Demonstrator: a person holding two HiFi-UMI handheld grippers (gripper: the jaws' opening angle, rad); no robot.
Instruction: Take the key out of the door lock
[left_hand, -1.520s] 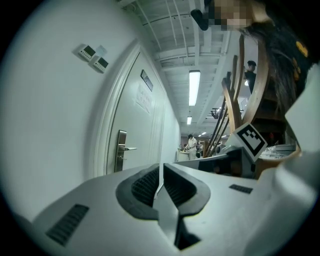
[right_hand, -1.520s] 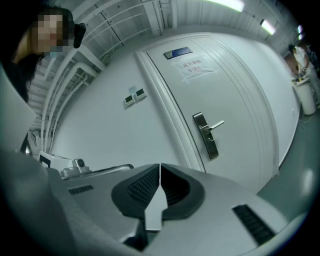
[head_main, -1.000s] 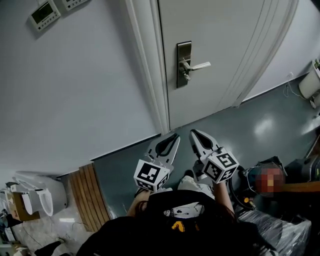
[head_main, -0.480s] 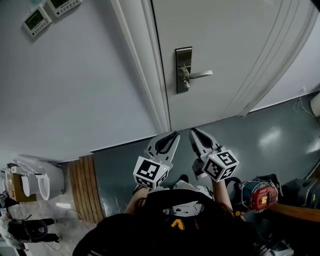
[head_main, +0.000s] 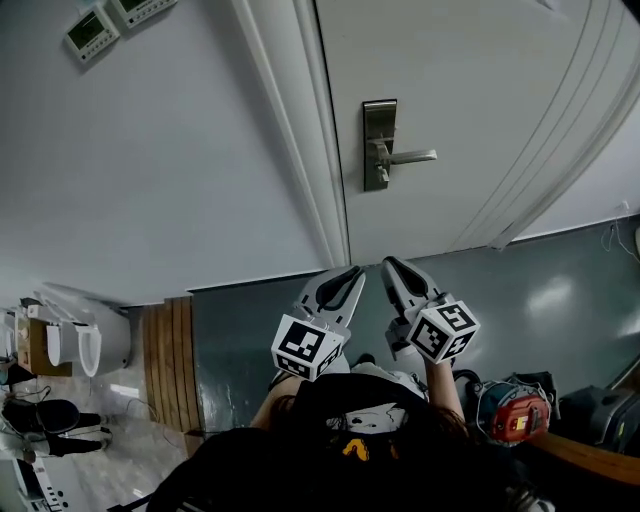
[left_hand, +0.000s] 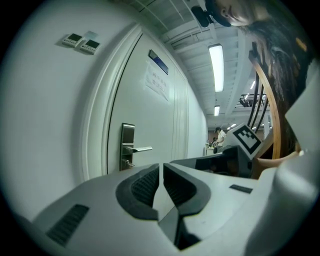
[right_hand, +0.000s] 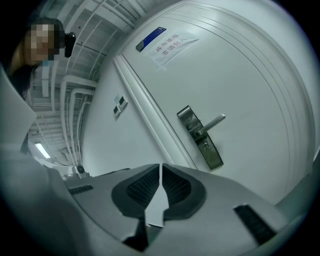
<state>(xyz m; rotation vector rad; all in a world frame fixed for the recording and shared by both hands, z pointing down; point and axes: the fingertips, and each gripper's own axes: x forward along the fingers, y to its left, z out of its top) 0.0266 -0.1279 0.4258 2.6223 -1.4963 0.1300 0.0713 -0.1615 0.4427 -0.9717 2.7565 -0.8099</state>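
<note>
Door lock (head_main: 378, 146) bears one lever handle (head_main: 412, 157), well apart from left claw (head_main: 355, 272) and right claw (head_main: 387, 264), both closed, empty.

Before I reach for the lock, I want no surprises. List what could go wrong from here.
1. The key shows only as a small stub just under the lever handle; the jaws may catch the lever instead.
2. The left gripper and right gripper are both shut and empty, well short of the door; arriving unopened, they would likely bump the key rather than grip it.
</note>
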